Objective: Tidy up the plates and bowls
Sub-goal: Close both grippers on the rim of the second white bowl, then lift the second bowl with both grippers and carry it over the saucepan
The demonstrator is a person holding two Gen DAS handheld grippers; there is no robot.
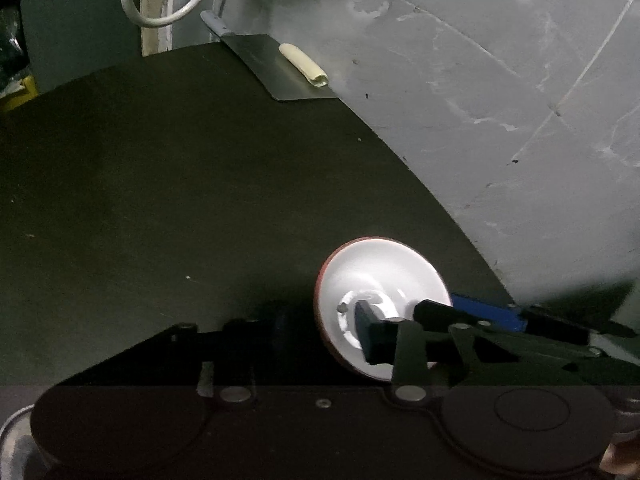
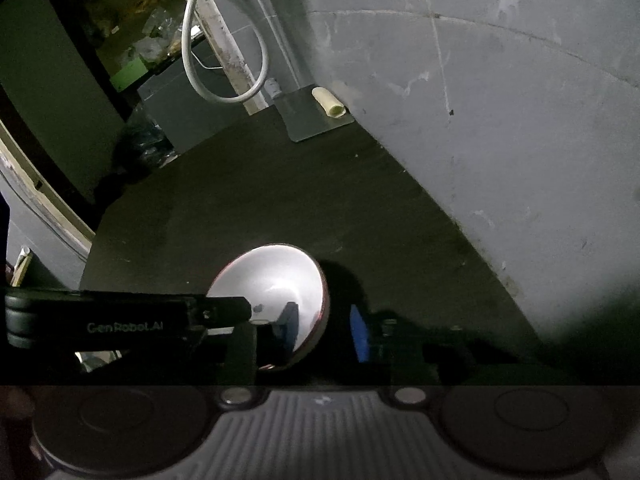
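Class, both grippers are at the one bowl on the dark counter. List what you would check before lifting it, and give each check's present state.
1. Right gripper straddles the bowl rim, with one pad inside and one outside: ok.
2. Right pads pressing on the rim: cannot tell. A dark gap shows beside the outer pad.
3. Left gripper has a finger inside the bowl at the opposite side: ok.
4. Left grip firm: cannot tell. Its outer finger is lost in shadow.
5. Bowl holds nothing but the fingers: ok.
6. Cleaver lies far off at the counter back edge, away from the bowl: ok.
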